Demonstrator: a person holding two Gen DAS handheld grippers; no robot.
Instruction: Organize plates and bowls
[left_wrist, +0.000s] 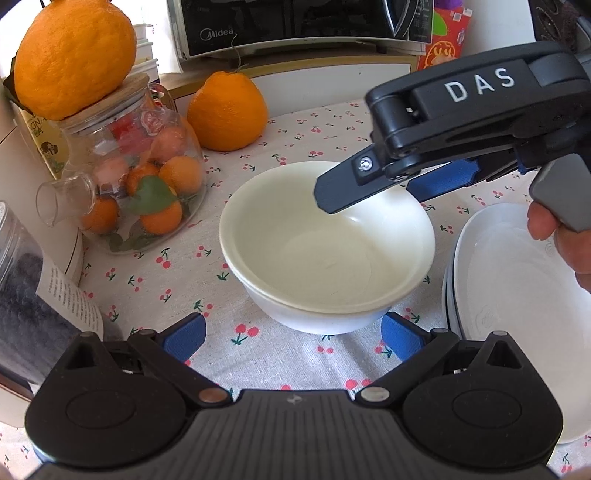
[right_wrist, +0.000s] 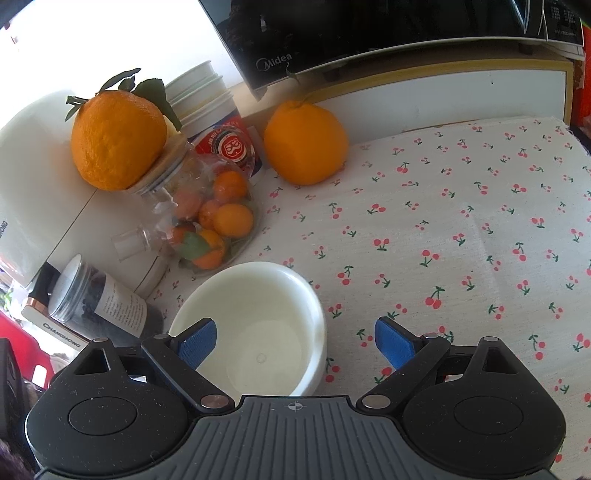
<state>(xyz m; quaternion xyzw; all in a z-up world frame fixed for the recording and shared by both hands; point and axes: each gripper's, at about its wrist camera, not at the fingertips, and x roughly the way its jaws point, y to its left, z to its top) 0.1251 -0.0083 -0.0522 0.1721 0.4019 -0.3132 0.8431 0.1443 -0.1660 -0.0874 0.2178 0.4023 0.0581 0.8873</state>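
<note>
Two white bowls (left_wrist: 325, 258) sit nested on the cherry-print cloth, mid-table. My left gripper (left_wrist: 291, 338) is open just in front of them, a blue pad on either side of the lower bowl's near base, not touching. My right gripper (left_wrist: 373, 199) reaches in from the upper right and is open. In the right wrist view the bowl (right_wrist: 255, 317) lies under the right gripper (right_wrist: 295, 341): one blue finger (right_wrist: 195, 341) hangs inside the bowl, the other outside over the cloth. A stack of white plates (left_wrist: 456, 280) stands to the right of the bowls.
A glass jar of small oranges (left_wrist: 140, 177) with a large orange (left_wrist: 74, 55) on its lid stands left of the bowls. Another large orange (left_wrist: 227, 110) and a black microwave (left_wrist: 295, 26) are behind. A dark labelled jar (left_wrist: 29, 288) lies at the near left. A hand (left_wrist: 561, 240) holds the right gripper.
</note>
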